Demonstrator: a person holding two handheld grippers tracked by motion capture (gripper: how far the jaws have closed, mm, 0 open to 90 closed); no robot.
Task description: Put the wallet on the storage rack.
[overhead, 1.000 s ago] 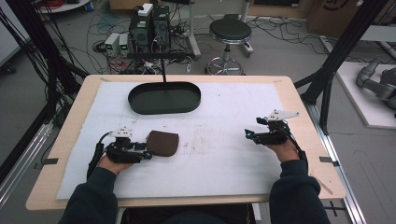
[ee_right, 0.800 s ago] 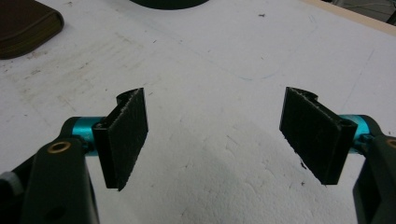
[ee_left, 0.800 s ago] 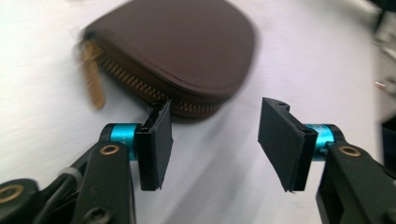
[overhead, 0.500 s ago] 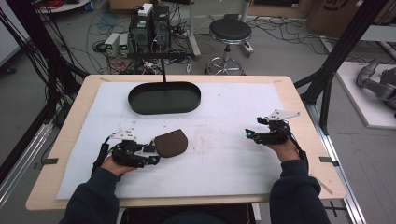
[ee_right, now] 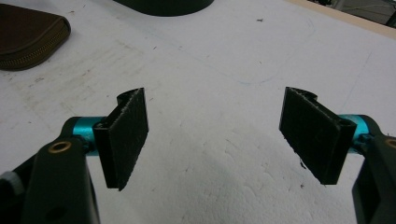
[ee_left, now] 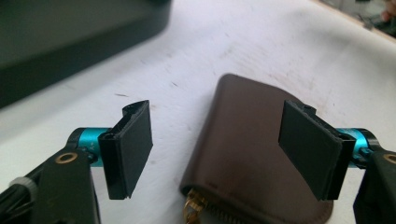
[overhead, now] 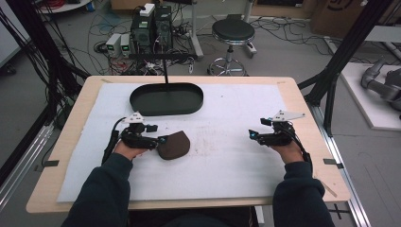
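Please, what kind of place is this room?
Probably a robotics lab or data-recording workshop. Cables and electronic boxes lie on the floor behind the wooden table, a round stool stands there, and a person holds grippers over a white mat.

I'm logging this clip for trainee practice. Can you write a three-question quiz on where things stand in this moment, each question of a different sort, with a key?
1. True or false: the left gripper is clamped on the brown zip pouch.
2. Multiple choice: where is the black oval tray? A) beyond the pouch, toward the far edge of the table; B) beside the right gripper; C) on top of the pouch.
3. Short answer: what lies between the right gripper's jaws?

Key
1. False: the jaws stand wide apart, with the pouch lying between them.
2. A.
3. Nothing but the white mat; that gripper is open over it.
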